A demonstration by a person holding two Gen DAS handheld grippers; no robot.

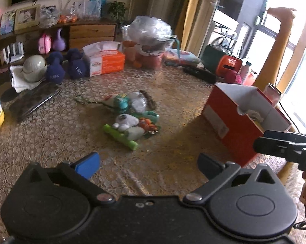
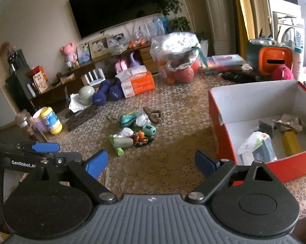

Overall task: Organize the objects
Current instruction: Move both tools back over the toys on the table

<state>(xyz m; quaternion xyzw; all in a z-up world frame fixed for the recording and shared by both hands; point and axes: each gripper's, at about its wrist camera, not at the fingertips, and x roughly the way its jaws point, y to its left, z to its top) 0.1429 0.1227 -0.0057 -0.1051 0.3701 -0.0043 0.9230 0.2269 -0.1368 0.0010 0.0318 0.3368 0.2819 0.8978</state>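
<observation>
A pile of small objects [image 1: 130, 116] lies in the middle of the patterned table: a green tube [image 1: 120, 137], a white pouch [image 1: 125, 121], a teal toy [image 1: 120, 102], a brown bead string [image 1: 149, 99]. The pile also shows in the right wrist view [image 2: 132, 130]. A red open box [image 1: 240, 118] stands to the right; in the right wrist view the box [image 2: 220, 109] holds a white bag [image 2: 254, 142] and a yellow block [image 2: 291, 144]. My left gripper [image 1: 149, 165] is open and empty, short of the pile. My right gripper [image 2: 151, 163] is open and empty beside the box.
At the table's back stand an orange tissue box [image 1: 106, 61], two navy dumbbells [image 1: 65, 67], a plastic-wrapped bowl stack [image 1: 151, 40] and an orange-green container [image 1: 224, 61]. A yellow canister [image 2: 51, 120] stands at the left edge. A TV cabinet [image 2: 61, 85] lies behind.
</observation>
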